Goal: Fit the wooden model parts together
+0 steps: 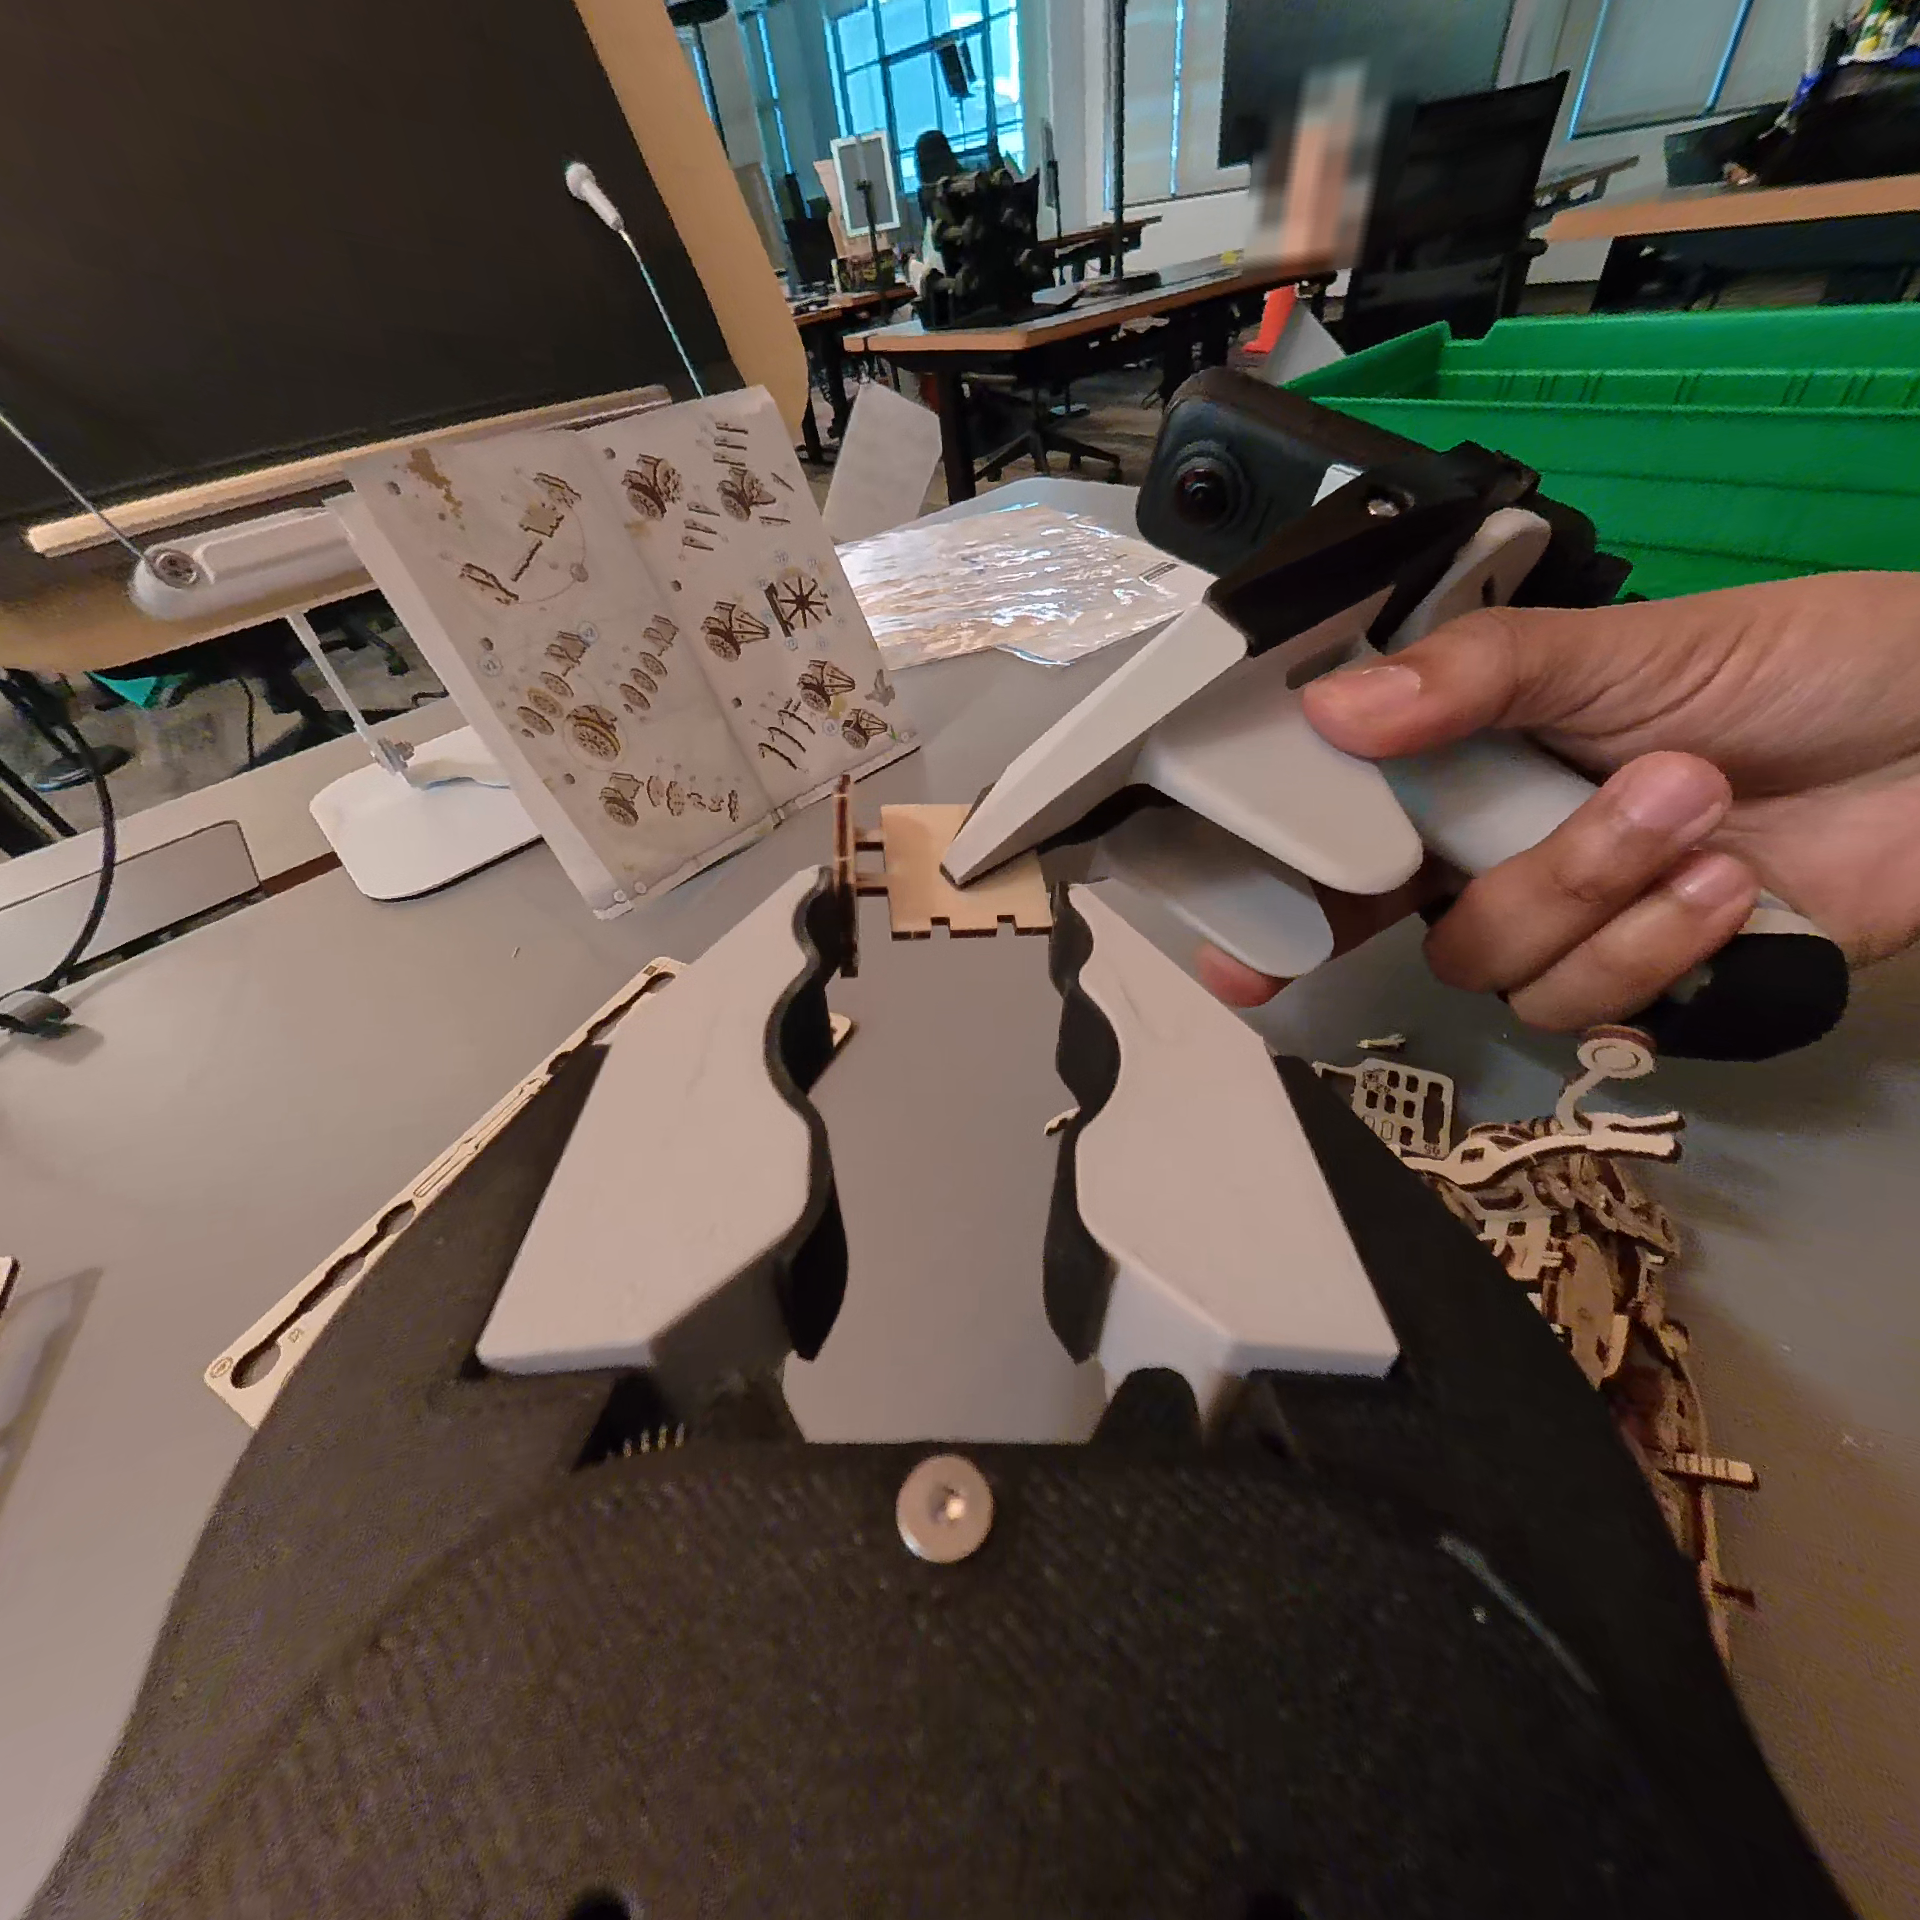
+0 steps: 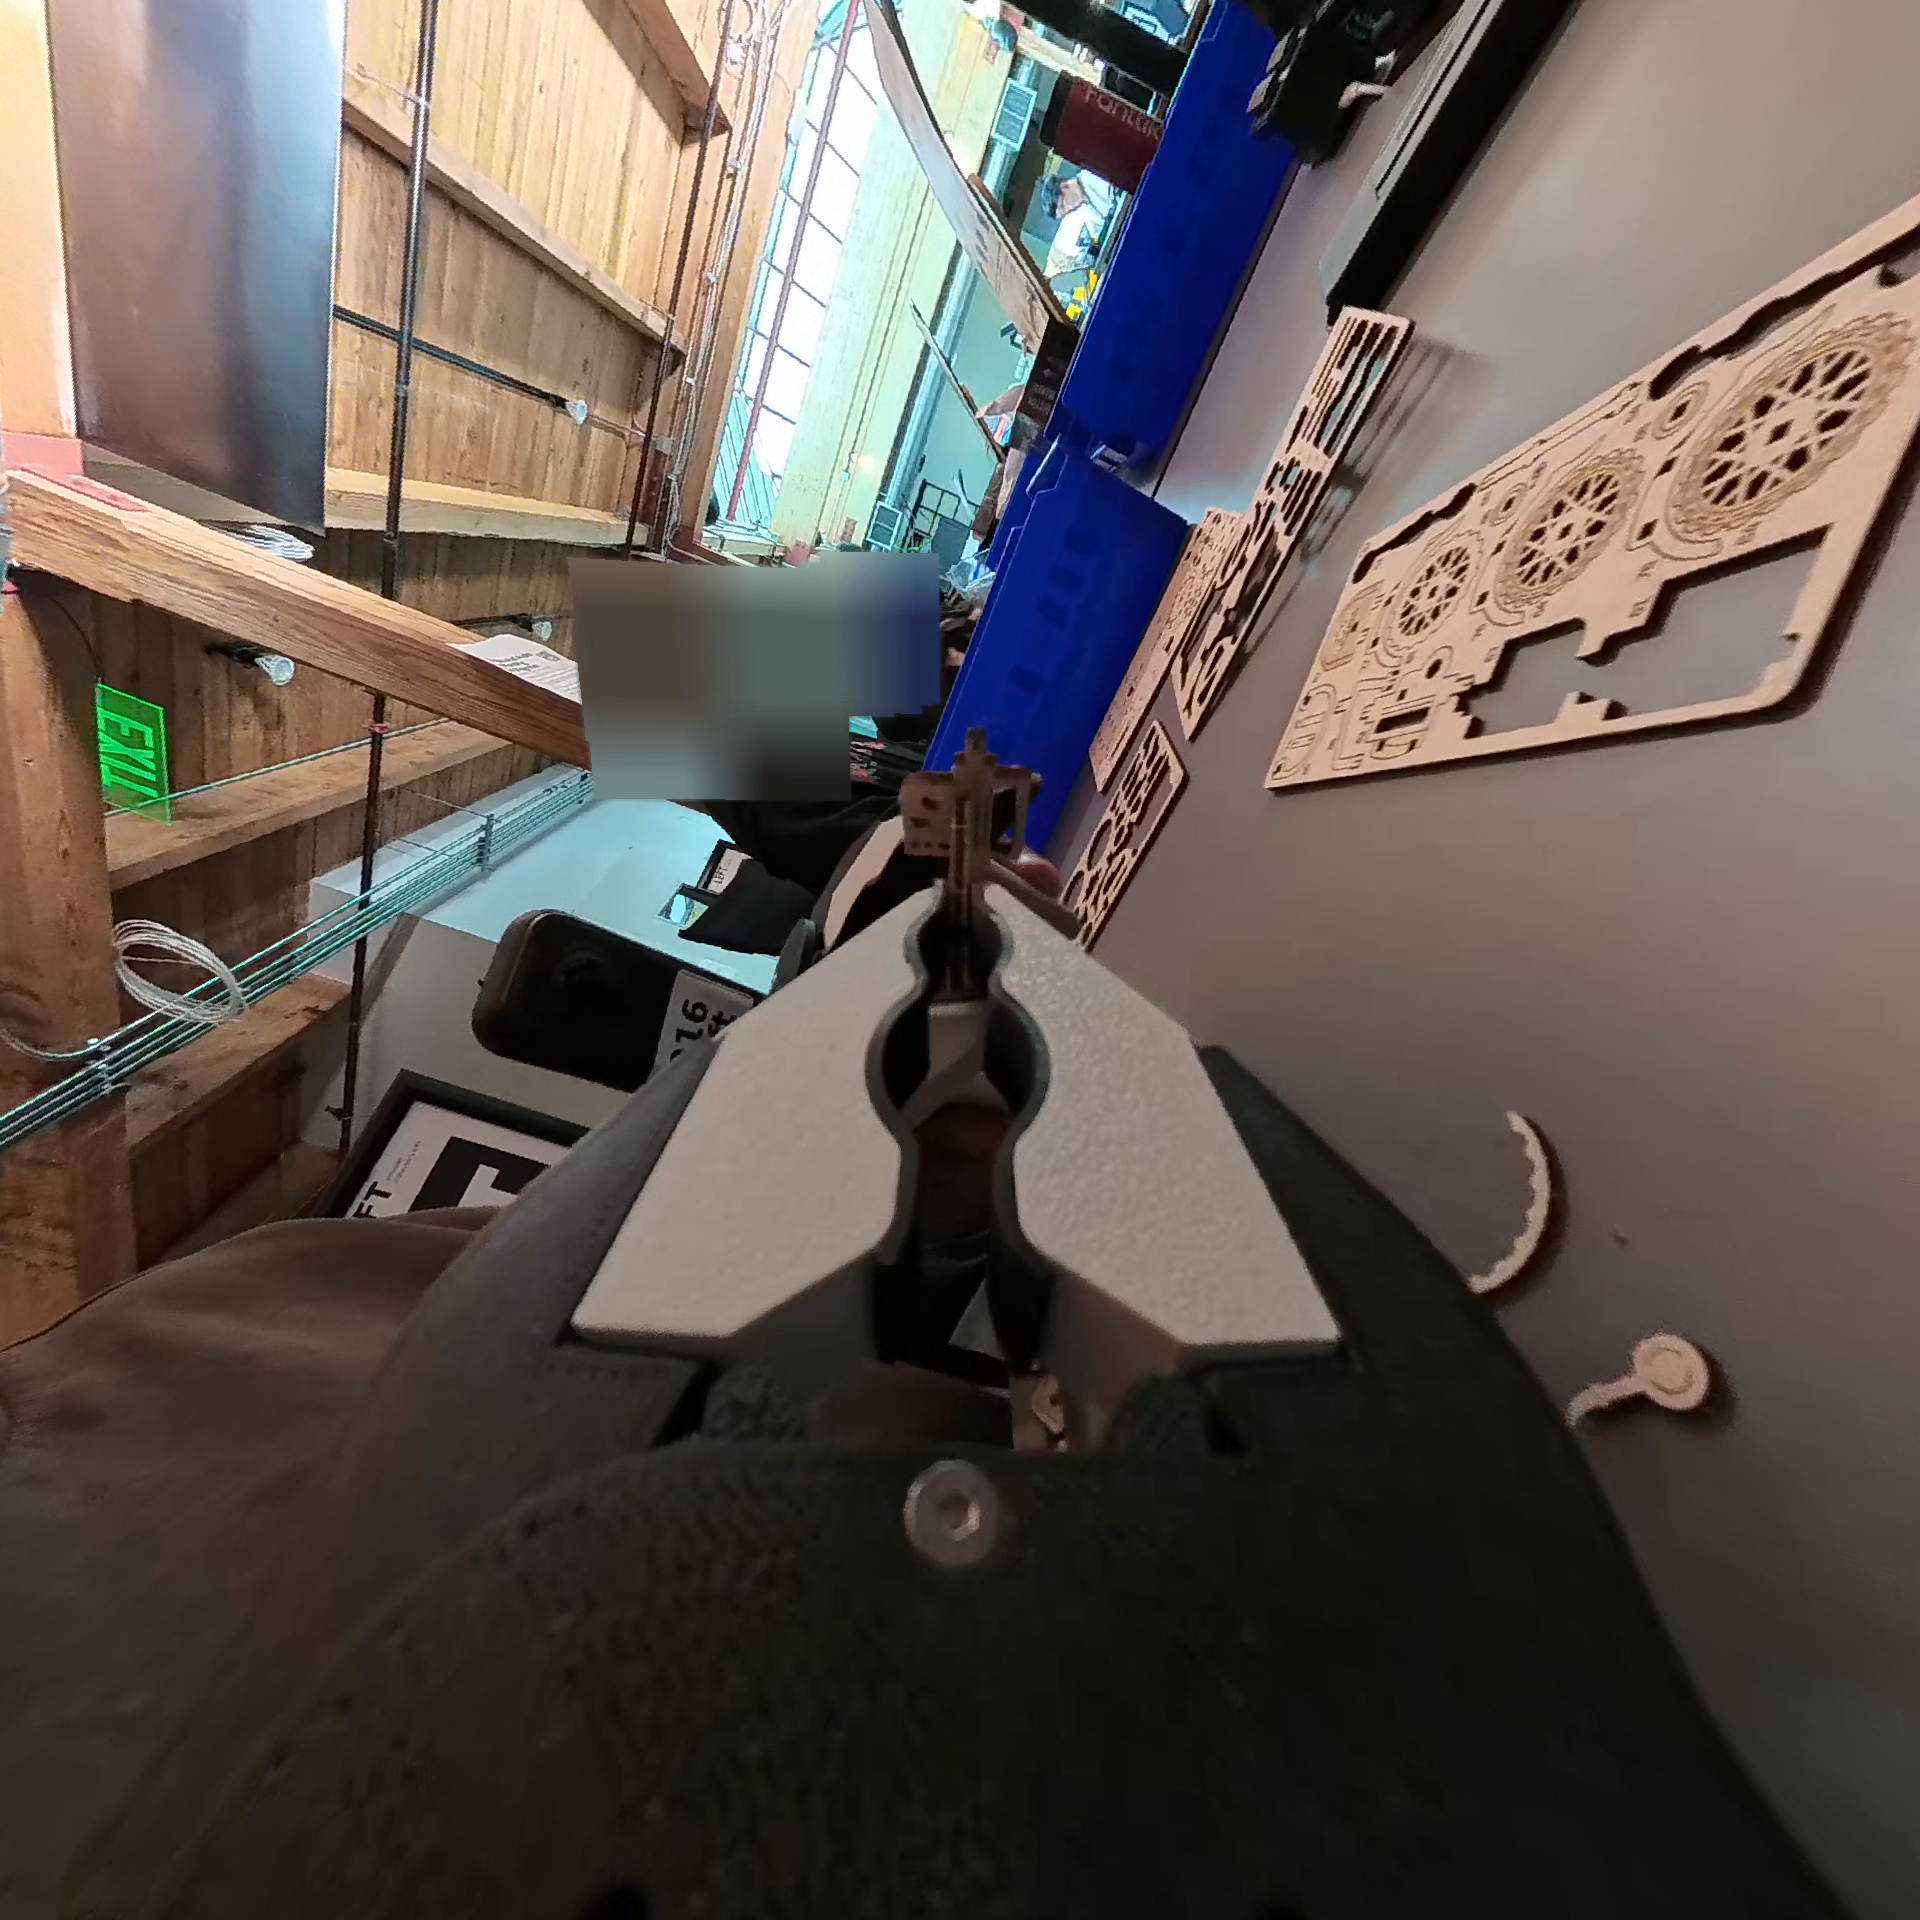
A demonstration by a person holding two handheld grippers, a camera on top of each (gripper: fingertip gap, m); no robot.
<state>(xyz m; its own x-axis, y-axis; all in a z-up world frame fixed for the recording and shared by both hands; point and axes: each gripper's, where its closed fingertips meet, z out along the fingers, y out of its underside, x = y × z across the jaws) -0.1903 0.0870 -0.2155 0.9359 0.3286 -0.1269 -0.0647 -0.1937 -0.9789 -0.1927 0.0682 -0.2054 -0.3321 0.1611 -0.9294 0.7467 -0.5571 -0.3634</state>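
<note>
**Wooden plate going into its slotted mate, joint not yet seated**

Plywood is what I am holding on the right: my right gripper [image 1: 961,868] is pinching a flat notched plate [image 1: 971,883], its fingers closed down flat on the sheet. From the right wrist view the same fingers [image 2: 1049,977] are nearly touching, with the thin wood edge standing out past their tips.

My left gripper [image 1: 951,935] is standing wide apart, and an upright slotted piece [image 1: 844,831] is sitting against the tip of its left finger; whether I am actually gripping it I cannot tell. The plate's tabs are meeting that upright at its slots, above the grey counter [image 1: 260,1039].

I am judging the task to be early to midway. One assembled cluster of model parts [image 1: 1558,1205] is lying on the counter to my right, and the instruction sheet [image 1: 623,644] is propped behind. Much is left: the part sheets [image 2: 1590,582] are holding many uncut pieces, and loose bits [image 2: 1652,1377] are lying nearby. This joint itself looks only part pressed home.
</note>
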